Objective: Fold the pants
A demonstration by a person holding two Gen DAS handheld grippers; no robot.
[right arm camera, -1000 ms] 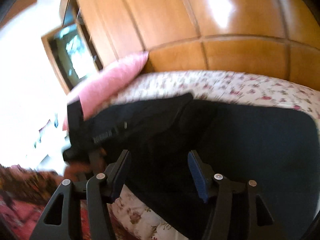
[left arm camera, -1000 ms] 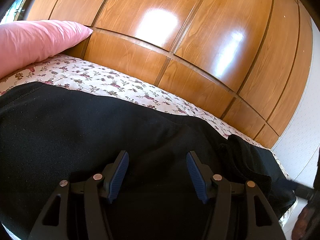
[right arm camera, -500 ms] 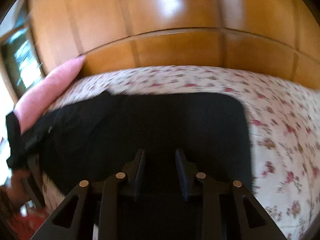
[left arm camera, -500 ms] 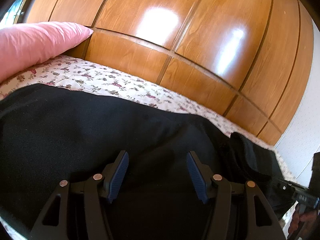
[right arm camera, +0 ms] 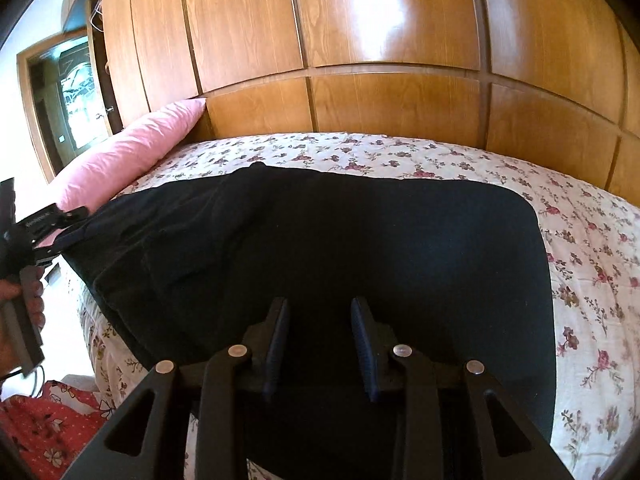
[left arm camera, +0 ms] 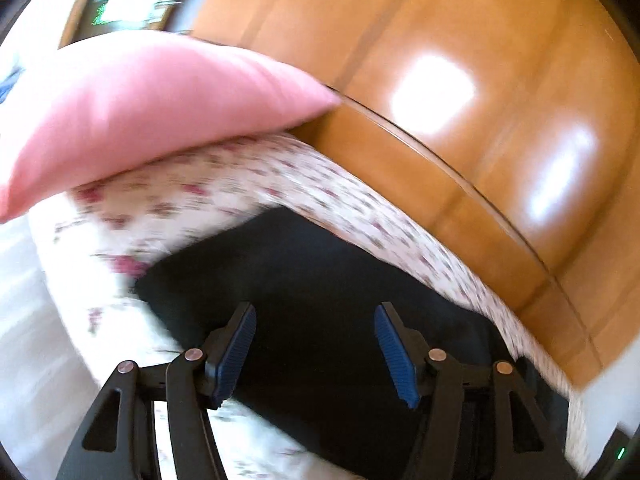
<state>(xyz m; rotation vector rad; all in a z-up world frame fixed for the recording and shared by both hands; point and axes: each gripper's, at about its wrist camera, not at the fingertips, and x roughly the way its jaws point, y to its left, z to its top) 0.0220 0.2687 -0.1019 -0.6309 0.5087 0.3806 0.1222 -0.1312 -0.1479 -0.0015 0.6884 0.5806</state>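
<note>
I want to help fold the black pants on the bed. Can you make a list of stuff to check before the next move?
1. Pants lie on the flowery sheet: ok.
2. Pants already doubled over into a short, wide shape: ok.
3. Left gripper open, nothing pinched between its pads: ok.
4. Right gripper gripping cloth: cannot tell; its pads stand apart over the pants.
5. Pink pillow clear of the pants: cannot tell; their corners look very close.
6. Pants smooth: not ok, wrinkled towards the pillow side.
</note>
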